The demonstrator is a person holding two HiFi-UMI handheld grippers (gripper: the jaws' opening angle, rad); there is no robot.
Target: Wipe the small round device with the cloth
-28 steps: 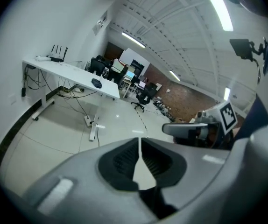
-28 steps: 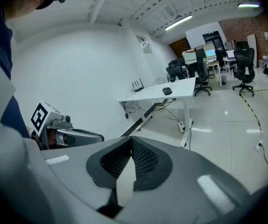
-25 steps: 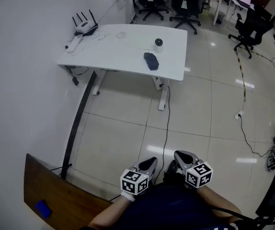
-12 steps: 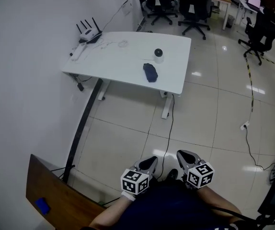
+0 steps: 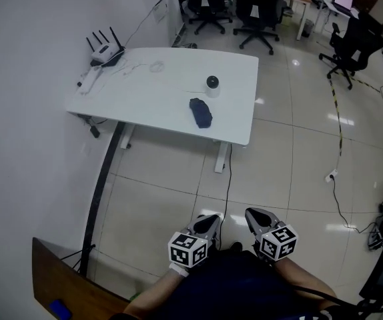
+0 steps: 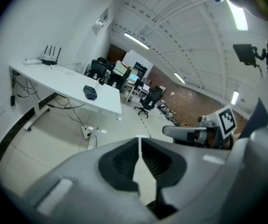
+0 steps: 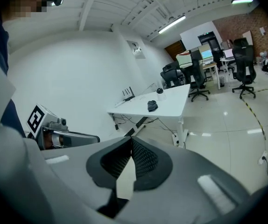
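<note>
My left gripper and right gripper stay-free: both closed on nothing by my body, I judge because the cloth and small round device sit on the bench, well ahead.

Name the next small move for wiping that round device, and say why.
Probably step closer to the white table. Both the left gripper and the right gripper are shut and empty, held near the body, while the dark cloth and the small round device beyond it sit across open floor, likely out of reach.
</note>
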